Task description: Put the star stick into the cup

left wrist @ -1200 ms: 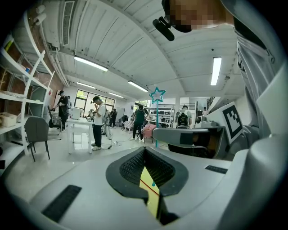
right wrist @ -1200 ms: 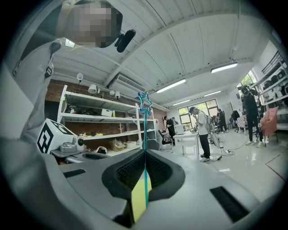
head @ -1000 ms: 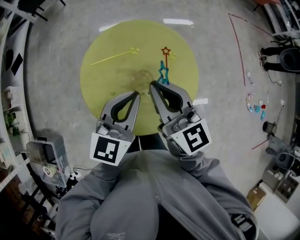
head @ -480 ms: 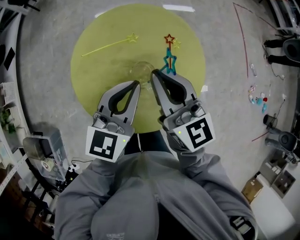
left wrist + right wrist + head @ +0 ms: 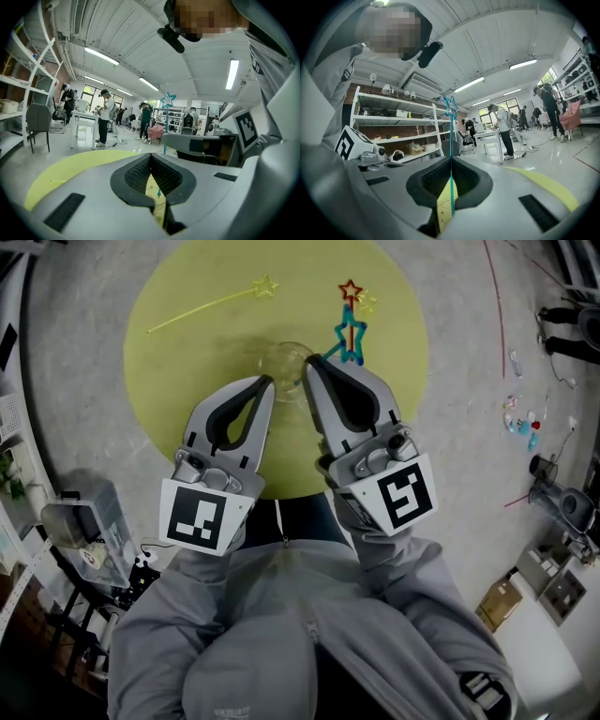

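1. One round yellow table (image 5: 178, 362) carries everything. A knock on it from either gripper would be passed on to the clear cup (image 5: 286, 360) standing near its middle.
2. The right gripper (image 5: 311, 369), just right of the cup, is clenched on the shaft of the teal star stick (image 5: 352, 334). The shaft runs out between the closed jaws, and the star is seen right of and beyond the cup. The shaft is thin and pinched only at the pad tips, so a quick tilt is judged likely to make it pivot or slip and be carried past the rim.
3. The left gripper (image 5: 266, 382), just left of the cup, is closed on nothing. The cup is therefore not steadied.
4. The cup looks light. It could be tipped or pushed away if its rim is caught by the star or by a jaw tip.
5. A yellow star stick (image 5: 211, 306) lies far left of the cup, and a red star stick (image 5: 351, 289) is seen beyond it to the right. Little risk is expected from either.
6. Compared with a second ago, both grips are unchanged. The table and cup are seen higher in the head view, and the teal star is seen further to the cup's right.
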{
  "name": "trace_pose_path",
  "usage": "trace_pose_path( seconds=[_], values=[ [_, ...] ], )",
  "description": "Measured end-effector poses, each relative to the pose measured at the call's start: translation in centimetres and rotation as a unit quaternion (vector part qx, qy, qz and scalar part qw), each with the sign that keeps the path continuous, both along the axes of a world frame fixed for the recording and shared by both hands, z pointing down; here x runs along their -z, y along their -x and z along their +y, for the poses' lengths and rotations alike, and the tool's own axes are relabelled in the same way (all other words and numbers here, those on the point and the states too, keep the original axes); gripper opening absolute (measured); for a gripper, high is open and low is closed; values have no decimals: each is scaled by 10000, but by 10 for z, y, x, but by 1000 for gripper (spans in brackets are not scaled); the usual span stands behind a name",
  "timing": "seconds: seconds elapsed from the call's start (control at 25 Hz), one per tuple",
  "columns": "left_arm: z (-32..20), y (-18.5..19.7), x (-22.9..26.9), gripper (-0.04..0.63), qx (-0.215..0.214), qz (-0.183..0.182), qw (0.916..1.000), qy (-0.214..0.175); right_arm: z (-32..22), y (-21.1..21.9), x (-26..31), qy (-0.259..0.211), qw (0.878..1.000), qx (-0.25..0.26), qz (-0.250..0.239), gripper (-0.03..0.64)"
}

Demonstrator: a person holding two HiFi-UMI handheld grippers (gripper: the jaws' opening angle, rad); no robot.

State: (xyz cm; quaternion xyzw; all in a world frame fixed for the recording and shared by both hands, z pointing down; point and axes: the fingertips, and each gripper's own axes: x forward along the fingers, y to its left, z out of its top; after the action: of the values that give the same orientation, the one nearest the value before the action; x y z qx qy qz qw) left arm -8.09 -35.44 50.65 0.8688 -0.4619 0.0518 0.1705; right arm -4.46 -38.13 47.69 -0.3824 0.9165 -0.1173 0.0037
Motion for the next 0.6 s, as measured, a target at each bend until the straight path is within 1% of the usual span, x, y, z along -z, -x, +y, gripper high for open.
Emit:
trace_pose_path(
  seconds=[0.48,0.6],
  values=[
    [-9,4,-39,17,9,-71,9999,86,-11,4,-50,187,9998,-3,82,35],
    [-10,5,-44,17,37,-74,9999,109,-11,7,-56,258,9997,42,18,35]
  ],
)
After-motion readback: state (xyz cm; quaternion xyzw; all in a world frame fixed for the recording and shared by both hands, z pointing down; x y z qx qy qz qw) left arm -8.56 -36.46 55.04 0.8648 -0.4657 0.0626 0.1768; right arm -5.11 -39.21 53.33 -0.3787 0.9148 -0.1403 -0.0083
